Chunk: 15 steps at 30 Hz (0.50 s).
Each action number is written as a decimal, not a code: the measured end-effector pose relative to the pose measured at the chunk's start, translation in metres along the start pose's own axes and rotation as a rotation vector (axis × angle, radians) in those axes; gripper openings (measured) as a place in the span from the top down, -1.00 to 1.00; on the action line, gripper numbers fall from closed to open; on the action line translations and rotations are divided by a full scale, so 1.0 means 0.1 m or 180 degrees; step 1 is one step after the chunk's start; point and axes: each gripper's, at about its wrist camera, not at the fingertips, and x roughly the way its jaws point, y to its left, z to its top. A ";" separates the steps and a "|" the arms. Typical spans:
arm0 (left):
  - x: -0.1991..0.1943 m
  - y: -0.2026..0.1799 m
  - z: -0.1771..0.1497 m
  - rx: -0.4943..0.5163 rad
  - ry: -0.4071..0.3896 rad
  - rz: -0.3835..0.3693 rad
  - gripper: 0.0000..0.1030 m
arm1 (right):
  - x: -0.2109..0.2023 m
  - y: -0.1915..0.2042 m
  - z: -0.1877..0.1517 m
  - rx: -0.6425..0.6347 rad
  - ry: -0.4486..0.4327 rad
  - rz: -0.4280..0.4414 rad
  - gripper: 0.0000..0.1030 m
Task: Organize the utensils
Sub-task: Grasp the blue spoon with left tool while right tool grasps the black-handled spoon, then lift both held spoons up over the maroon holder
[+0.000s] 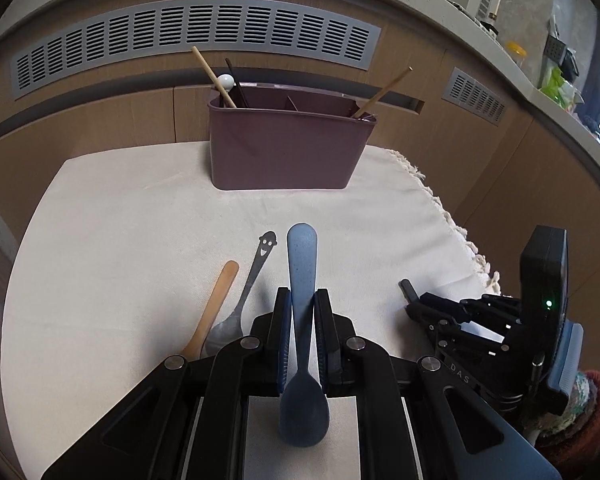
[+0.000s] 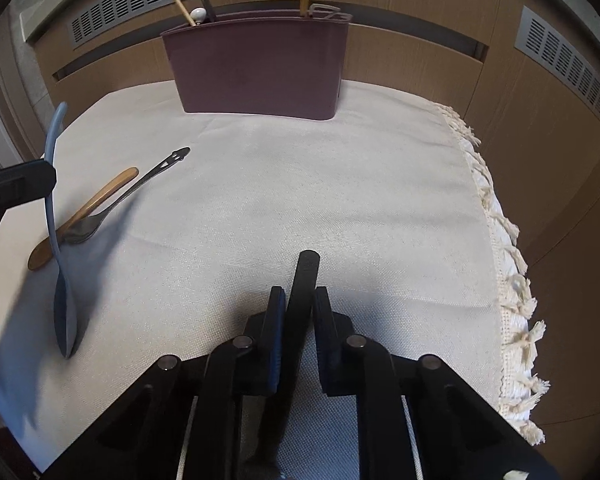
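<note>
Blue plastic spoon (image 1: pixel 301 280) pinched mid-handle by left gripper (image 1: pixel 301 300), black-handled utensil (image 2: pixel 304 292) clamped by right gripper (image 2: pixel 298 300); either could be swung loose or snagged on the mauve plastic caddy's (image 1: pixel 284 148) rim

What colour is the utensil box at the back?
Dull purple-mauve box; clearest in the left wrist view.

Matt blue plastic spoon (image 1: pixel 301 280), woven cloth (image 2: pixel 300 184), wooden spoon (image 1: pixel 214 308), metal spoon (image 1: pixel 242 300).
</note>
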 end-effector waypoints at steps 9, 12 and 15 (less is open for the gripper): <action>-0.18 -0.02 -0.02 0.0007 -0.0129 0.0026 0.77 | -0.49 0.01 0.07 -0.0065 -0.0558 0.0068 0.79; -0.23 -0.03 -0.02 0.0005 -0.0166 0.0025 0.77 | -0.58 0.02 0.08 -0.0034 -0.0656 0.0110 0.79; -0.28 -0.05 -0.02 0.0025 -0.0204 0.0022 0.77 | -0.67 0.03 0.10 0.0010 -0.0738 0.0163 0.79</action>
